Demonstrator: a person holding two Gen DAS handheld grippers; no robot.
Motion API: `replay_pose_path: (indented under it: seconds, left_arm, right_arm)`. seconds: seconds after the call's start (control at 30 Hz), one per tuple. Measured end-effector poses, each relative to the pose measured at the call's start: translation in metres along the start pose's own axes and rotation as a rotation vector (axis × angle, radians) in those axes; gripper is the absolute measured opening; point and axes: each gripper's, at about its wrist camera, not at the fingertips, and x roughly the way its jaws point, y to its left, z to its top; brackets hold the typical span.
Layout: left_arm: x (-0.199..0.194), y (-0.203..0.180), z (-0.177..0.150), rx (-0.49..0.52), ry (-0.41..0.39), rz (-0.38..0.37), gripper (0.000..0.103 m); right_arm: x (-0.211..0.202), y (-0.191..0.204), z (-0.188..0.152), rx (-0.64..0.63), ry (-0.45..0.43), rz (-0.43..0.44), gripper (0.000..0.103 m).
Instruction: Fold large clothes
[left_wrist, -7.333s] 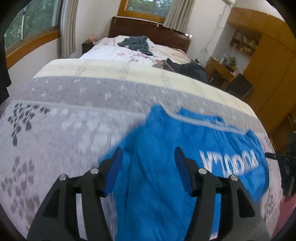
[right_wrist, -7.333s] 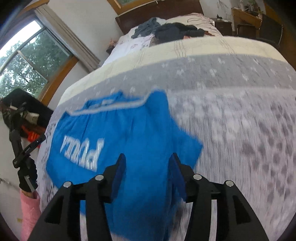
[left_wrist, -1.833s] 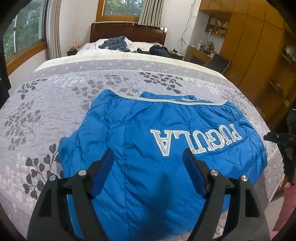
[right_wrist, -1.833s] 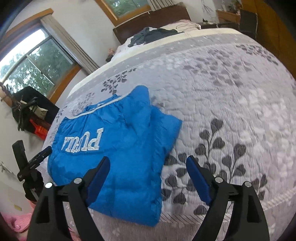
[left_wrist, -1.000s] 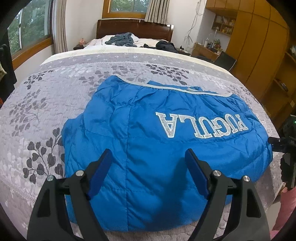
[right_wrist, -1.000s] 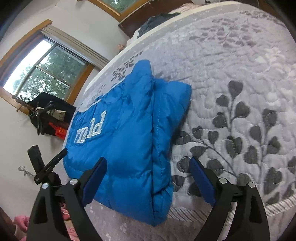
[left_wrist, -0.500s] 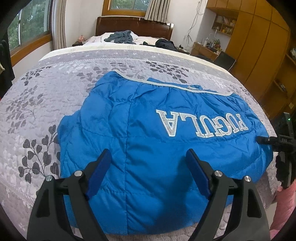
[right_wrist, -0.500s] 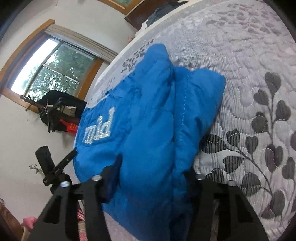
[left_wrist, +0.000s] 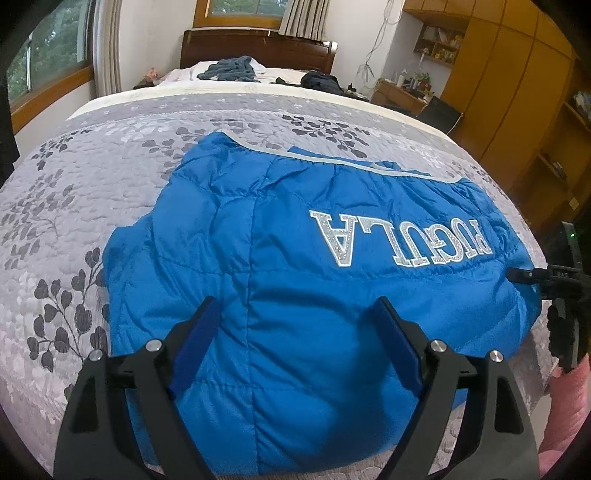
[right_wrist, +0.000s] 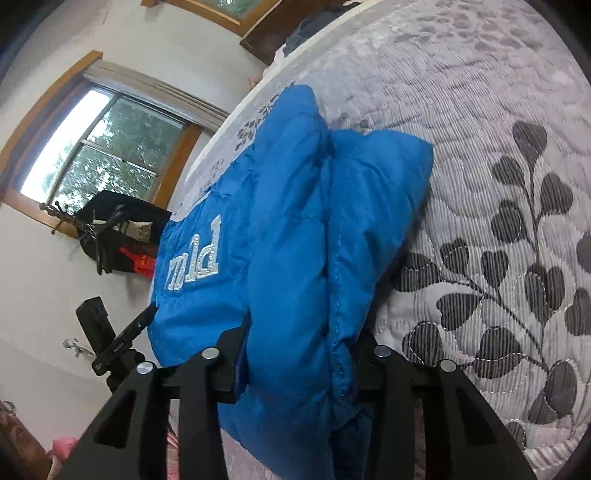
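Blue quilted puffer jacket (left_wrist: 295, 266), silver block lettering across it, lies spread back-side up on the grey quilted bedspread with dark leaf print (left_wrist: 92, 192), close to the near edge of the bed; the grey-trimmed hem is toward the headboard, and one sleeve appears already turned under, since a doubled blue edge shows along the side nearest the right wrist camera. Placement near the bed edge probably keeps the bulky garment within reach from where the person stands. Right gripper (right_wrist: 301, 354): black frame, blue-padded fingers closed in on a thick bunch of the jacket's edge (right_wrist: 332, 258), fabric bulging up between and over the jaws, so the pads are mostly hidden; it reads as a firm pinch on the doubled layer, taken low at the corner so the whole side can be lifted and carried across. Left gripper (left_wrist: 295, 347): jaws spread wide, nothing between them, hanging above the near middle of the jacket; contact with the fabric cannot be confirmed. Judged role: ready either to pin the centre as a fold line or to take the opposite corner. Puffy fill will likely resist creasing and spring open. Beyond the far bed edge, a black camera on a stand (right_wrist: 110, 332), well apart from the work.
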Motion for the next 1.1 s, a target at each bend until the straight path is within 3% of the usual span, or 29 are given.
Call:
replay_pose_path:
  seconds: [0.27,0.37,0.7,0.87,1.1]
  left_arm:
    - [0.0,0.003,-0.003,0.009,-0.017,-0.021,0.084]
    - [-0.001,0.005,-0.003,0.01,-0.022,-0.031,0.084]
    - [-0.003,0.013,-0.006,0.017,-0.035,-0.079,0.084]
    - [-0.004,0.018,-0.006,0.022,-0.034,-0.104,0.084]
    - [-0.009,0.019,-0.004,0.032,-0.026,-0.133,0.084]
  right_arm:
    - [-0.007,-0.003,-0.004,0.034,-0.025,-0.011,0.041]
    - [-0.012,0.01,-0.002,0.036,-0.032,-0.058,0.037]
    - [-0.029,0.108,0.016,-0.093,-0.055,-0.263,0.03]
    - [-0.018,0.167,0.022,-0.206,-0.039,-0.372,0.03]
    - [0.011,0.231,0.02,-0.35,0.002,-0.46,0.03]
